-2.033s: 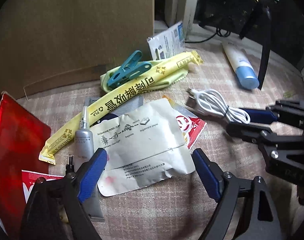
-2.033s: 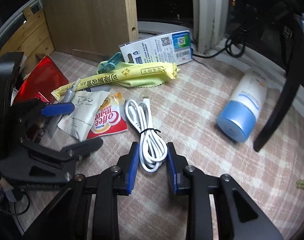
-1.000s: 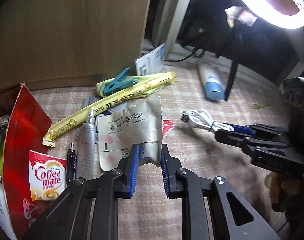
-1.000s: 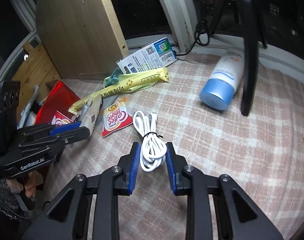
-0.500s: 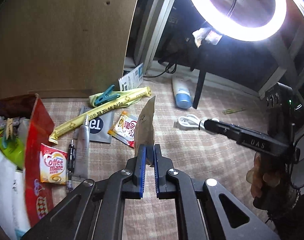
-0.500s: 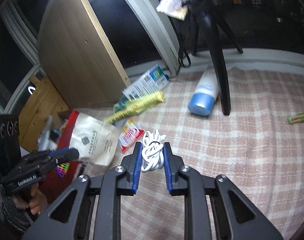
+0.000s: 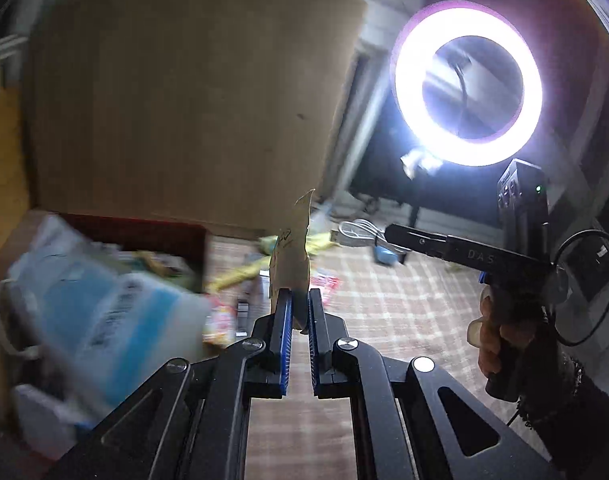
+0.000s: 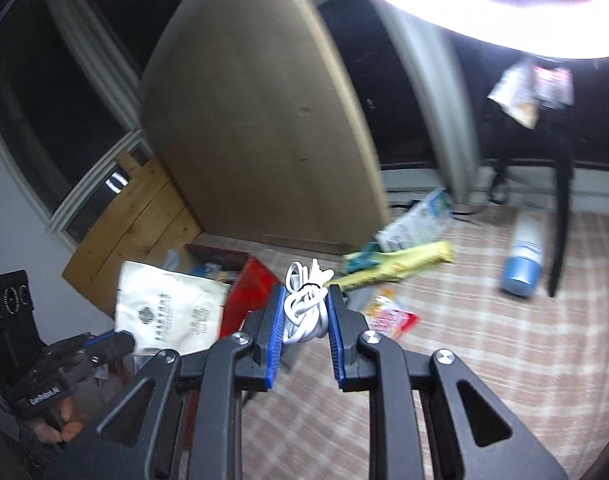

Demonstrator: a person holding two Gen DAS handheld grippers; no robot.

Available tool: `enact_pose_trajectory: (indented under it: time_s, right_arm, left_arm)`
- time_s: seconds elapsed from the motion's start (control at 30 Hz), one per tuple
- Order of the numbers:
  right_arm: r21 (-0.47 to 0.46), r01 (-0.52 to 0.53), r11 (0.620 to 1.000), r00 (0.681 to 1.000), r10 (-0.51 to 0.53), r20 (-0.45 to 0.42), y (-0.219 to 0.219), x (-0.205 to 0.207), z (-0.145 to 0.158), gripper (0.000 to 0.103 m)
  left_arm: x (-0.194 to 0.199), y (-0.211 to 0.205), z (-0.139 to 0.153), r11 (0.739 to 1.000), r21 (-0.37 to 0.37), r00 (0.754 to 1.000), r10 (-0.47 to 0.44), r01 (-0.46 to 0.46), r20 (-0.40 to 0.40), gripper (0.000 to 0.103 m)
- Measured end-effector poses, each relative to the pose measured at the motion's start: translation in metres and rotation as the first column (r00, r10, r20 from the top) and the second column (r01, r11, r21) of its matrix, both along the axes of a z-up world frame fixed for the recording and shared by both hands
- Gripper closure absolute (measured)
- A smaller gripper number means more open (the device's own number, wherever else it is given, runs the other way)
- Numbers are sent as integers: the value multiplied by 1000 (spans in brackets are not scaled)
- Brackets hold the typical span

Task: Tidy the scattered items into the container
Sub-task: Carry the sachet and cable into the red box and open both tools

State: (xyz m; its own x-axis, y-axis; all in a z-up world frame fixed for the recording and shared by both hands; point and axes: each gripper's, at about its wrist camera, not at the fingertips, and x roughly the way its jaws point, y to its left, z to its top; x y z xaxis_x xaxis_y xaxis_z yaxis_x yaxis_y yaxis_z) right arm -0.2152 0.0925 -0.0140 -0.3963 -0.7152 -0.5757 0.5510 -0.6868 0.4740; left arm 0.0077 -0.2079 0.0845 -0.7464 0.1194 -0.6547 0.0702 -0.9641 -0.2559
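Note:
My left gripper (image 7: pixel 299 300) is shut on a white paper pouch (image 7: pixel 294 248), seen edge-on and held high in the air; in the right wrist view the same pouch (image 8: pixel 164 308) hangs flat above the red box (image 8: pixel 248 284). A coiled white USB cable (image 8: pixel 306 304) is clamped in my right gripper (image 8: pixel 304 300), also lifted off the table; the cable (image 7: pixel 356 232) shows at the right gripper's tip (image 7: pixel 388 232) in the left wrist view. The red box (image 7: pixel 144 232) holds several packets, blurred by motion.
On the checked tablecloth (image 8: pixel 484 340) lie a yellow packet (image 8: pixel 400 264), a green cloth with a teal clip (image 8: pixel 360 260), a Coffee mate sachet (image 8: pixel 388 316), a white carton (image 8: pixel 416 224) and a blue-capped tube (image 8: pixel 522 252). A ring light (image 7: pixel 466 84) on a black stand (image 8: pixel 560 220) glares above. A wooden board (image 8: pixel 264 140) stands behind.
Both grippers have risen and swung left toward the red box, carrying the pouch and the cable. The views now tilt upward and are motion-blurred.

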Motion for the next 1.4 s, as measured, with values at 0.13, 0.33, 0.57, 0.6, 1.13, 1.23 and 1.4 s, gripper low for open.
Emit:
enact_pose_trajectory:
  time_s: [0.13,0.33,0.57,0.6,1.13,1.23,1.4]
  right_arm:
    - [3,-51,999,999,51,-19,-34,5,10,83]
    - [16,-119,993,992,120,-48,-82,10,22,83]
    - [36,-193,980,980,195,-42,-143,12,24,83]
    - [43,-203,978,978,204,-42,-151,13,22,83]
    - [161,-219,962,972,230,-54,-197,11,12,61]
    - [150,-197,969,977,207,-53,-185,8,14,61]
    - [127,-135,983,990,140,-30,-150,4,10,61]
  left_arm:
    - [31,-37,11,994,-40,995,100,-100,-23,96]
    - [70,-84,9,969,-88,973,231,-232,-21,96]
    - [100,-132,2,933,-111,939,345,-343,-4,96]
    - [102,-134,0,930,-114,936,352,-350,-4,96]
    - [108,-164,-16,903,-103,905,423,-417,37,66]
    - [112,-163,-14,904,-91,906,422,-418,32,67]
    - [114,-154,-13,916,-88,918,396,-392,32,67]
